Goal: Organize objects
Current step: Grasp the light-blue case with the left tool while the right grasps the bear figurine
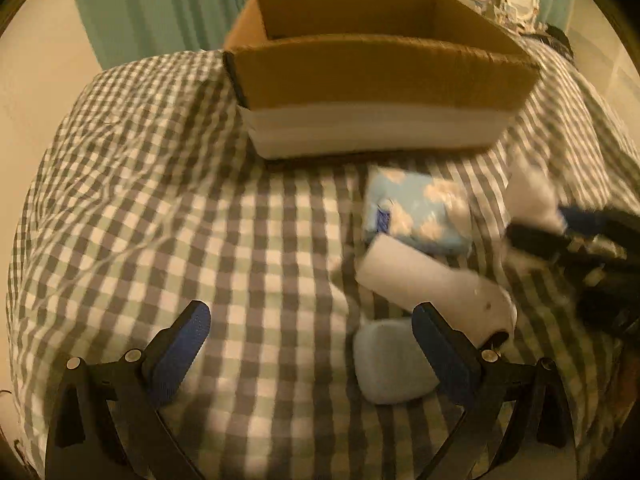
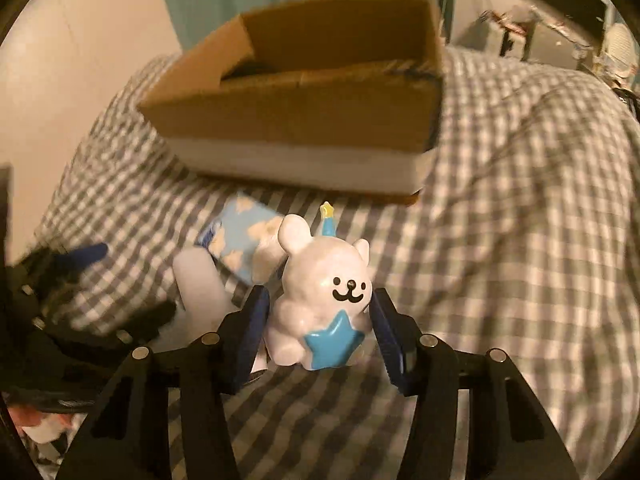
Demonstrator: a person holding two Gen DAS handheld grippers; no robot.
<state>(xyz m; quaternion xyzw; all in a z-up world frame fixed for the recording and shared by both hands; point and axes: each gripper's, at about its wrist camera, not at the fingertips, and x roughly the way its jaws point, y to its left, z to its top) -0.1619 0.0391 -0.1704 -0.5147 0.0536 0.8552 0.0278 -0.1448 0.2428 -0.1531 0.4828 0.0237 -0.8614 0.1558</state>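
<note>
The box (image 1: 372, 76) hid most of its own floor behind its near wall. Motion blur smeared the right gripper (image 1: 540, 236) and the figurine (image 1: 532, 196) in the left view. A white roll (image 2: 200, 280) lay partly hidden behind the fingers (image 2: 250, 332).

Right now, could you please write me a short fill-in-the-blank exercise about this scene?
1. The right gripper holds a white ceramic ____ figurine.
2. The open brown cardboard box stands on a ____ bedsheet.
3. The left gripper is ____ and holds nothing.
4. The light-blue packet shows white ____.

Missing words: bear; checked; open; clouds
</note>
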